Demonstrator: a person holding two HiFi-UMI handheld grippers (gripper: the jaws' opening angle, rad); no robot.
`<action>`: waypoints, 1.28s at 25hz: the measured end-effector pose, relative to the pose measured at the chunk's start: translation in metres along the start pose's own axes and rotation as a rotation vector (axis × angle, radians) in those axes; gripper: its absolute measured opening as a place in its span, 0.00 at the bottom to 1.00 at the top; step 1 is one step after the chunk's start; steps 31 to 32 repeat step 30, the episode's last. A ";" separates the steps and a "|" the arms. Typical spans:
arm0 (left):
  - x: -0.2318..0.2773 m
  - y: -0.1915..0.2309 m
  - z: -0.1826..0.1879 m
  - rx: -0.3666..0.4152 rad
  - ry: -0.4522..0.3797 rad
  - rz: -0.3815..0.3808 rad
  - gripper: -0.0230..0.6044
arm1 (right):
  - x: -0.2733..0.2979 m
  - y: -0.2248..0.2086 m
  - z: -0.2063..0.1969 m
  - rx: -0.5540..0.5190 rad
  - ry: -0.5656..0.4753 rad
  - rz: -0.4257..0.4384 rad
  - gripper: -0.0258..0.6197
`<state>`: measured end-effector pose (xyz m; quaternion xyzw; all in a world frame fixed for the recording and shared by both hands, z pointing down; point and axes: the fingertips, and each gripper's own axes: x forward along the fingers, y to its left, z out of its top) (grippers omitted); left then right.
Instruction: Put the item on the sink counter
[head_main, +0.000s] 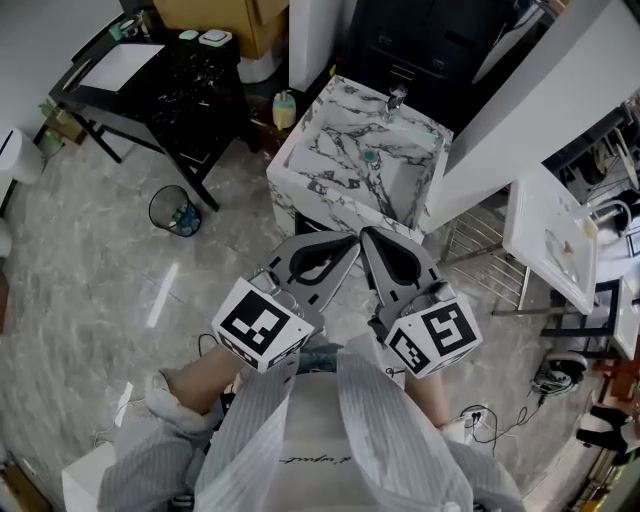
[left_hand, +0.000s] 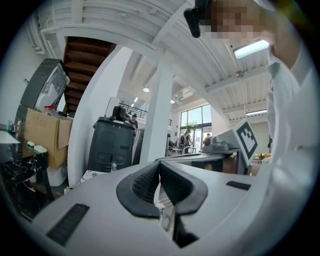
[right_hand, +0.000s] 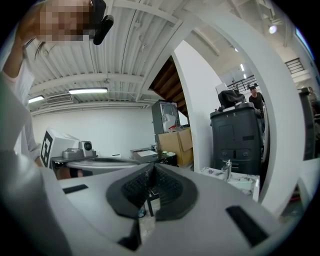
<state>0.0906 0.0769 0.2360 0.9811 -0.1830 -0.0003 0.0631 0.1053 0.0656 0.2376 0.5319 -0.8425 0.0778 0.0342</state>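
The marble sink counter (head_main: 318, 150) with its basin and chrome faucet (head_main: 396, 100) stands ahead of me on the floor. A small green piece (head_main: 370, 156) lies in the basin. A yellow-green bottle (head_main: 285, 108) stands on the floor by the counter's left side. I hold both grippers close to my chest, pointing at the counter. The left gripper (head_main: 345, 242) (left_hand: 160, 167) is shut with nothing between its pads. Beside it, the right gripper (head_main: 368, 236) (right_hand: 151, 170) is also shut and empty. The right gripper view shows the faucet (right_hand: 227, 169) and the counter top (right_hand: 237, 182).
A black table (head_main: 190, 85) with small items stands at the far left, a mesh wastebasket (head_main: 175, 210) in front of it. A white shelf unit (head_main: 550, 240) and a wire rack (head_main: 490, 265) stand to the right. Behind the counter are a dark cabinet (left_hand: 111, 145) and a cardboard box (left_hand: 47, 135).
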 end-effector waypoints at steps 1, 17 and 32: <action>-0.001 -0.002 0.001 0.013 0.001 -0.007 0.06 | -0.001 0.000 0.000 0.001 0.000 -0.001 0.05; -0.023 0.012 -0.007 -0.043 -0.011 0.014 0.06 | -0.011 0.005 -0.015 -0.020 0.045 -0.019 0.05; -0.010 0.002 -0.015 -0.028 -0.005 -0.036 0.06 | -0.026 -0.009 -0.011 -0.052 0.044 -0.067 0.05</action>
